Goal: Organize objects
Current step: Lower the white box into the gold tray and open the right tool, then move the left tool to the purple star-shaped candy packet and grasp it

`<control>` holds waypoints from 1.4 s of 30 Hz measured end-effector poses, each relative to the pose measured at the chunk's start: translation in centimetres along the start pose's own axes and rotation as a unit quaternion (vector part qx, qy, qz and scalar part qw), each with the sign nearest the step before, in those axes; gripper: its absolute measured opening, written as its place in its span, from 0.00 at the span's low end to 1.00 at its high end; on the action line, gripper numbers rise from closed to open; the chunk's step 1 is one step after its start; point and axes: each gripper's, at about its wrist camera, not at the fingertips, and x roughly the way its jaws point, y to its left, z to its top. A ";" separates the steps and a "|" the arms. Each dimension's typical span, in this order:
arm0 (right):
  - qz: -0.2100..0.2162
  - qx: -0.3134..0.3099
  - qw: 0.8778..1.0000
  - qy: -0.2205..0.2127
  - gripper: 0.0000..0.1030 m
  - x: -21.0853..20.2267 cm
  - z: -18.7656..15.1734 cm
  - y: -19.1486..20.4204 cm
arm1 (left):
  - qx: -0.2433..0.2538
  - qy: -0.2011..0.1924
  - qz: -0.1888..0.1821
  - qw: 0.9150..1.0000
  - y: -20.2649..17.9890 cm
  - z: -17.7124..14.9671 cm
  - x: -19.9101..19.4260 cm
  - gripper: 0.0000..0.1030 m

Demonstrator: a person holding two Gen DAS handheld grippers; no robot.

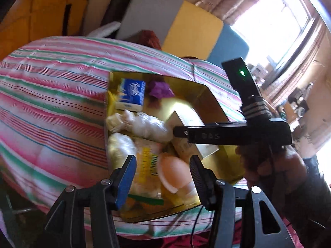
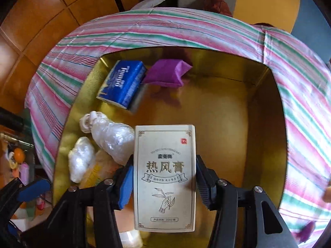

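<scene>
Right wrist view: a pale cardboard carton (image 2: 164,177) printed with Chinese characters is seen lengthwise between the spread right gripper (image 2: 164,180) pads (apparently untouched), over the gold tray (image 2: 266,144).

Glossy gold tin (image 2: 266,124); matt cardboard box (image 2: 165,177).

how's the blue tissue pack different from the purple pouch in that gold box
The blue tissue pack is a firm rectangular block with white lettering; the purple pouch is soft, pillow-shaped and plain. The pack looks larger than the pouch. Both lie side by side at the far end of the gold box.
</scene>
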 end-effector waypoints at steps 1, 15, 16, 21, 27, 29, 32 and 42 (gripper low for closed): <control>0.008 0.005 1.000 -0.001 0.61 -0.1 -0.1 -0.1 | 0.003 -0.008 0.012 1.000 -0.1 -0.1 -0.4 0.52; 0.028 0.022 0.991 -0.126 0.82 -8.4 -4.8 -4.4 | 0.051 -0.049 0.093 0.993 -3.7 -0.5 -1.5 0.53; 0.024 0.023 0.990 -0.134 0.82 -9.0 -5.3 -5.0 | 0.056 -0.047 0.094 0.993 -4.1 -0.6 -1.4 0.53; -0.003 0.038 0.985 -0.169 0.84 -11.9 -7.9 -8.5 | 0.086 -0.045 0.097 0.991 -6.1 -0.9 -1.2 0.53; -0.046 0.091 0.976 -0.195 0.87 -15.0 -10.8 -14.6 | 0.125 -0.046 0.081 0.988 -8.8 -0.9 -1.0 0.53; -0.065 0.114 0.971 -0.198 0.87 -15.8 -11.6 -17.2 | 0.134 -0.044 0.074 0.987 -9.7 -0.9 -0.9 0.53; -0.092 0.155 0.962 -0.203 0.87 -17.1 -13.3 -21.1 | 0.141 -0.036 0.059 0.988 -11.0 -0.8 -0.5 0.53; -0.163 0.291 0.915 -0.227 0.90 -20.5 -19.5 -32.9 | 0.195 -0.026 0.015 0.980 -16.8 -0.6 1.2 0.53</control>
